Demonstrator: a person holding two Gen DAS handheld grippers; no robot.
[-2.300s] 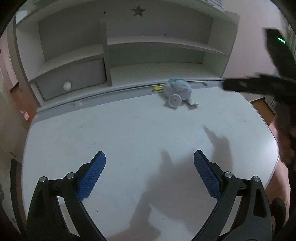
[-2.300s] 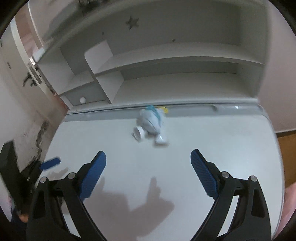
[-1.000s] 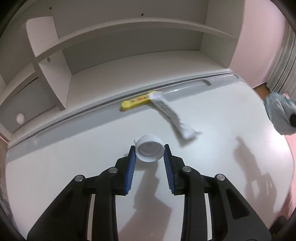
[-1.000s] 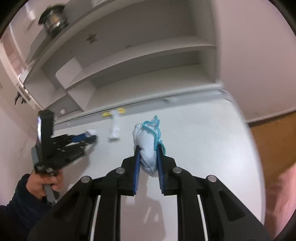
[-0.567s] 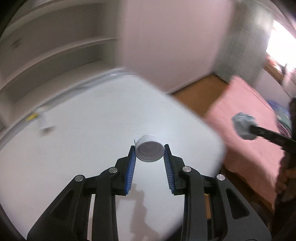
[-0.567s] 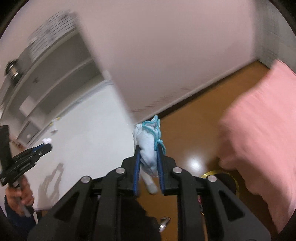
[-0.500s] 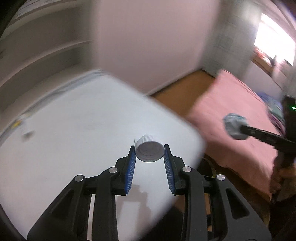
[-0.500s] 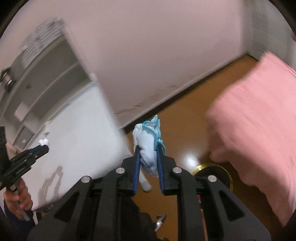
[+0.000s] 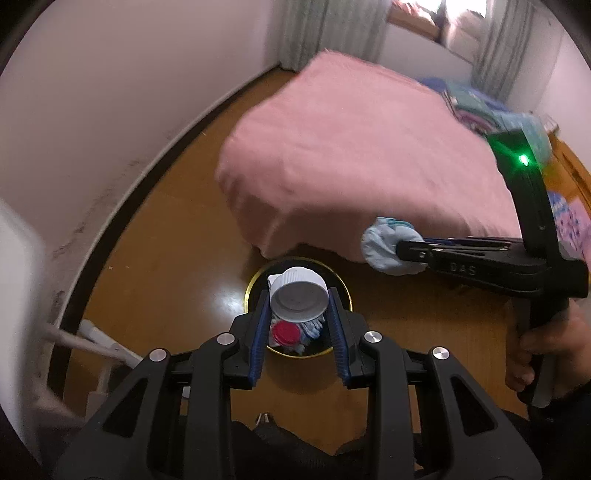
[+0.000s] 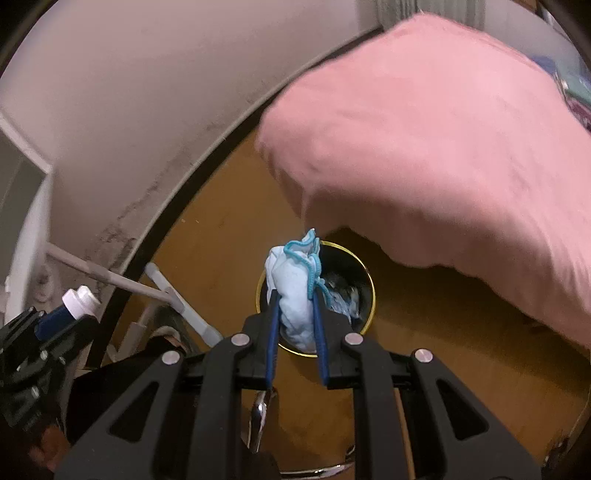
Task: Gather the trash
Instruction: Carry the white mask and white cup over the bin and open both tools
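Two grippers hang over the bin [image 9: 255,282]: the left gripper [image 9: 298,319] squeezes a cap [image 9: 298,298], the right gripper [image 10: 295,321] squeezes a mask [image 10: 293,291]. Dropped off-centre, either could hit the rim and land on the floor.

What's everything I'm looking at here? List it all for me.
bottle cap: one, white, clamped in the left gripper above the bin
face mask: one, light blue, crumpled, clamped in the right gripper
trash bin: one, black with gold rim, on the floor, trash inside
bed cover: one, pink, beside the bin
floor: wooden, brown
wall: pale
curtains: grey, far end
left gripper: black, blue pads
right gripper: black, blue pads
hand: one, holding the right gripper
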